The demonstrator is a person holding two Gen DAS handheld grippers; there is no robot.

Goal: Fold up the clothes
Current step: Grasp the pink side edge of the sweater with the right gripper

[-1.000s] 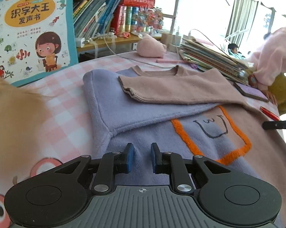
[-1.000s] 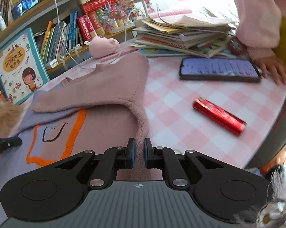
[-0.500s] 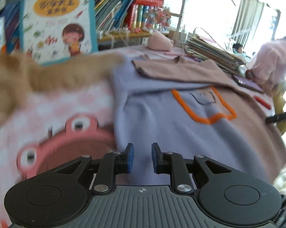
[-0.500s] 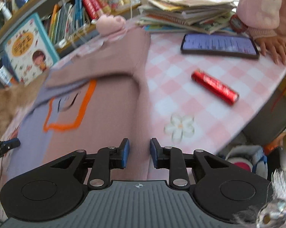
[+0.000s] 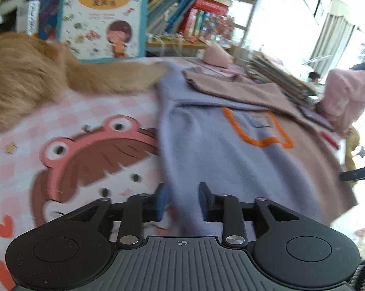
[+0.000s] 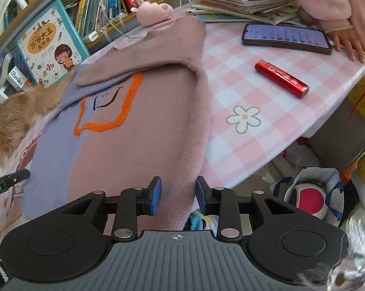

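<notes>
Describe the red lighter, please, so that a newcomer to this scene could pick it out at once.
Start at the pink checked tablecloth, right of the sweater. Between the dark phone and a printed white flower lies the red lighter. It is the only glossy red, stick-shaped thing there.

Black left gripper (image 5: 182, 200) and right gripper (image 6: 178, 195) have blue pads, silver screws.

My sweater (image 6: 138, 131) looks fuzzy, matt knit; the tablecloth (image 6: 243, 89) smooth, perhaps vinyl; the lighter (image 6: 281, 78) glossy red.
</notes>
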